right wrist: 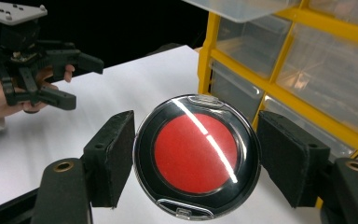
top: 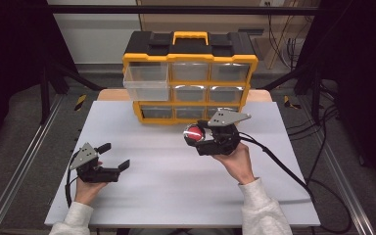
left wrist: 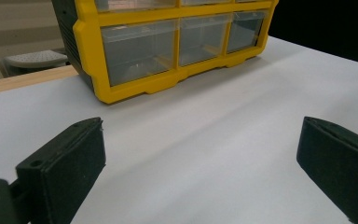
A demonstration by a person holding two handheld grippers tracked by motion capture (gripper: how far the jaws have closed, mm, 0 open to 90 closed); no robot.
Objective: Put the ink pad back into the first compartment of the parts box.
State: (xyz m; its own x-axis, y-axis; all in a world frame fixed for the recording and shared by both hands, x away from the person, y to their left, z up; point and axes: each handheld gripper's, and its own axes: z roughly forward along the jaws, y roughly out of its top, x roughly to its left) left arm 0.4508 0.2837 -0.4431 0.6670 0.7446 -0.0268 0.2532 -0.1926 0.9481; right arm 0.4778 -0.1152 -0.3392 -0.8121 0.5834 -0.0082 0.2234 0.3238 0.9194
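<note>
A round black case with a red face and clear lid (right wrist: 196,156) sits upright between the pads of my right gripper (right wrist: 196,161), which is shut on it. In the high view the case (top: 194,131) hangs just above the white table (top: 176,186), in front of the bottom row of a yellow and black drawer organizer (top: 190,58). The organizer's top left clear drawer (top: 146,82) is pulled out and looks empty. My left gripper (top: 115,155) rests low at the table's left, open, with nothing between its jaws (left wrist: 200,172).
The organizer (left wrist: 135,88) stands at the table's far edge with its other clear drawers pushed in. Cables trail off the right side of the table (top: 284,166). From the right gripper view, the left gripper (right wrist: 81,79) is off to the left.
</note>
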